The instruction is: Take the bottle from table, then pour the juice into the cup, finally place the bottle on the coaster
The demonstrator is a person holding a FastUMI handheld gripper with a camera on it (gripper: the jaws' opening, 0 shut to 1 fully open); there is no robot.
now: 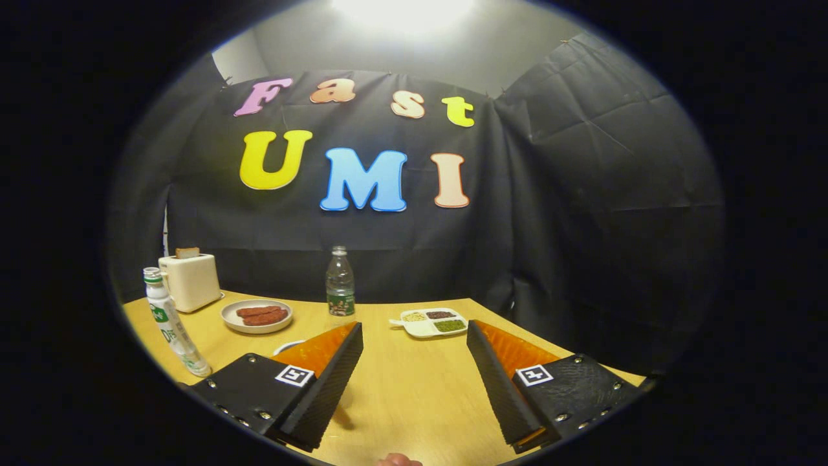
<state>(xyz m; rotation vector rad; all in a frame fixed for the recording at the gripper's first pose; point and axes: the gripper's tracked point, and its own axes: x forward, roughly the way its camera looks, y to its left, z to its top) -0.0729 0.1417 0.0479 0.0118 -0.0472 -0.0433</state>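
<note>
A clear bottle (pixel 339 281) with a green label stands upright at the far side of the wooden table (pixel 407 388), beyond the fingers and a little left of the gap between them. A second bottle (pixel 169 323), with a green cap and a white label, stands near the table's left edge, left of my left finger. My gripper (pixel 414 327) hangs above the table, open, with only bare tabletop between its fingers. A white rim (pixel 288 346) peeks out from behind the left finger; I cannot tell what it belongs to.
A cream toaster (pixel 191 279) with a slice of bread in it stands at the back left. Beside it lies a plate (pixel 257 316) with sausages. A white divided tray (pixel 430 321) of food sits just ahead of the right finger. A fingertip (pixel 398 461) shows below the fingers.
</note>
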